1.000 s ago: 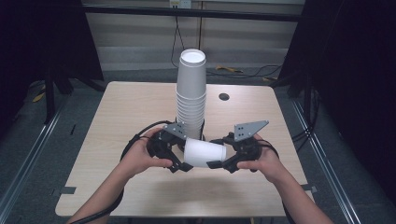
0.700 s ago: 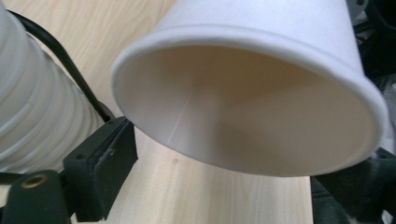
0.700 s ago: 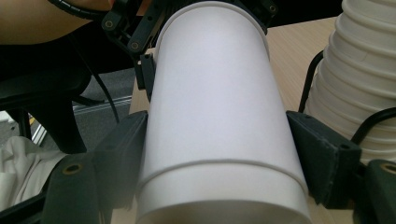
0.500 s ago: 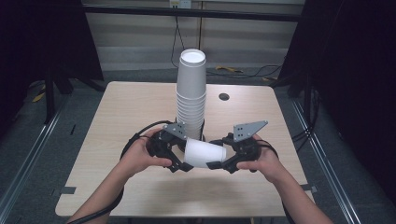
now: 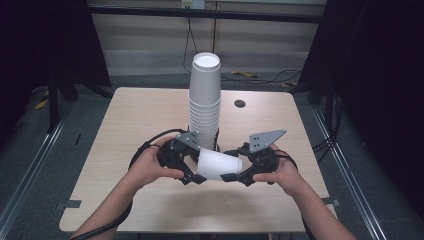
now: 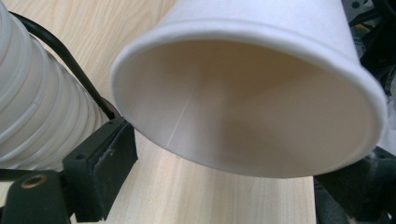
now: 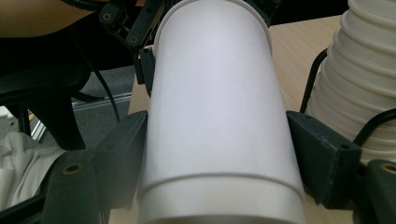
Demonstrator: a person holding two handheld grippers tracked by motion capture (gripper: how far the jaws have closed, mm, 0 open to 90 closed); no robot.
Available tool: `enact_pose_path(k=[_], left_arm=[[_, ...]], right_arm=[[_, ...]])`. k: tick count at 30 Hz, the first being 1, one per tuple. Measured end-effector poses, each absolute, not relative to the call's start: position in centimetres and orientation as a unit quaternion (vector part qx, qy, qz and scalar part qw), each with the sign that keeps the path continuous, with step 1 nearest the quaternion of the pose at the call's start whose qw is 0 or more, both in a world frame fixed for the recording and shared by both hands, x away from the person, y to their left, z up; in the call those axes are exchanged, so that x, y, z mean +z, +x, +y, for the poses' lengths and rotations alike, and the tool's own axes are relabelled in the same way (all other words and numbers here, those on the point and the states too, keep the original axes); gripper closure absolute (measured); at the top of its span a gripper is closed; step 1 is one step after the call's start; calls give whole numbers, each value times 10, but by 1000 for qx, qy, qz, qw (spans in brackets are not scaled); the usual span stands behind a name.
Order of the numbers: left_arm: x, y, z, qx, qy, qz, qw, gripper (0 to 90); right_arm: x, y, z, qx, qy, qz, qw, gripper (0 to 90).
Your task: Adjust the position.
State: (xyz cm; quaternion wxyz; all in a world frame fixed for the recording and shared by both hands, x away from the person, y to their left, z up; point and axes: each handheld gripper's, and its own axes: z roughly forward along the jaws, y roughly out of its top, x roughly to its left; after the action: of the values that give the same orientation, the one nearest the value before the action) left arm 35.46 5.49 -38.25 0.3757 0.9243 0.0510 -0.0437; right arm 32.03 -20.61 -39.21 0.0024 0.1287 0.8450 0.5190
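A single white paper cup (image 5: 218, 165) lies on its side in the air between both grippers, just above the table (image 5: 140, 120). Its open mouth (image 6: 243, 102) faces my left gripper (image 6: 240, 161), whose two jaws press the rim from either side. My right gripper (image 7: 219, 126) is shut on the cup's narrower end (image 7: 217, 116), with a pad against each side of the wall. In the high view the left gripper (image 5: 192, 174) and the right gripper (image 5: 233, 176) meet at the cup. A tall stack of upside-down white cups (image 5: 204, 100) stands right behind them.
The cup stack (image 6: 28, 93) sits close to the left gripper's left jaw, and the same stack (image 7: 359, 70) is beside the right gripper's right jaw. Black cables loop around its base. A small dark round hole (image 5: 240, 104) marks the table's far right. Dark floor surrounds the table.
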Motion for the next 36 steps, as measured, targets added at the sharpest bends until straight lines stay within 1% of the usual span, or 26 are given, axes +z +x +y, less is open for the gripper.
enact_pose_path(k=[7,11,14,18,36], left_arm=[[-382,355,55,-45,921,53,382,105],[-381,355,53,-46,920,49,387,84],[-380,355,53,-44,922,47,382,90],[-378,354,55,-42,918,51,391,108],[-374,352,60,-37,925,41,376,149]], right_arm=[[-391,321,-206,522,129,843,3,242],[-391,321,-205,525,128,842,2,242],[-391,321,-204,522,125,843,2,242],[-390,322,-205,528,128,839,0,245],[-398,322,-201,507,120,854,1,249]])
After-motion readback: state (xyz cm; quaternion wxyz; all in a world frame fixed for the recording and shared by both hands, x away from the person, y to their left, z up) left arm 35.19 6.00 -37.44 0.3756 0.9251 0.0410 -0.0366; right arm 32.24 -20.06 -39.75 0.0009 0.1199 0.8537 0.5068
